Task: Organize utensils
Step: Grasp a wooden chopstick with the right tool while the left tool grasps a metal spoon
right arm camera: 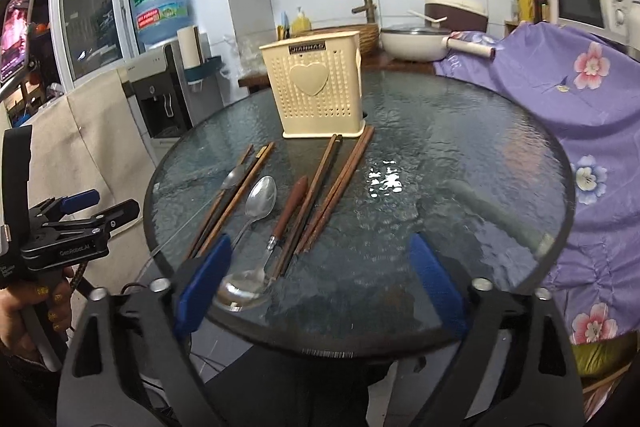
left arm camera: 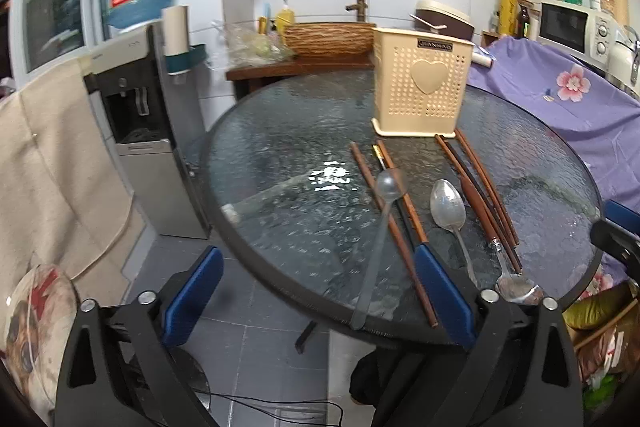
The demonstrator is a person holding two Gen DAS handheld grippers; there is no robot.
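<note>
Right wrist view is showing the wood-handled spoon (right arm camera: 256,267) partly hiding behind the right gripper (right arm camera: 320,279), whose blue fingers are gaping wide, holding nothing. Brown wooden chopsticks (right arm camera: 340,183) are lying on the round textured glass table (right arm camera: 460,155) before the cream perforated plastic utensil holder (right arm camera: 316,91). The left gripper (left arm camera: 320,291) is likewise hanging spread and empty.

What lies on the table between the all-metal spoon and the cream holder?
Bare glass of the table separates the all-metal spoon from the cream holder; chopsticks flank it, per the right wrist view.
</note>
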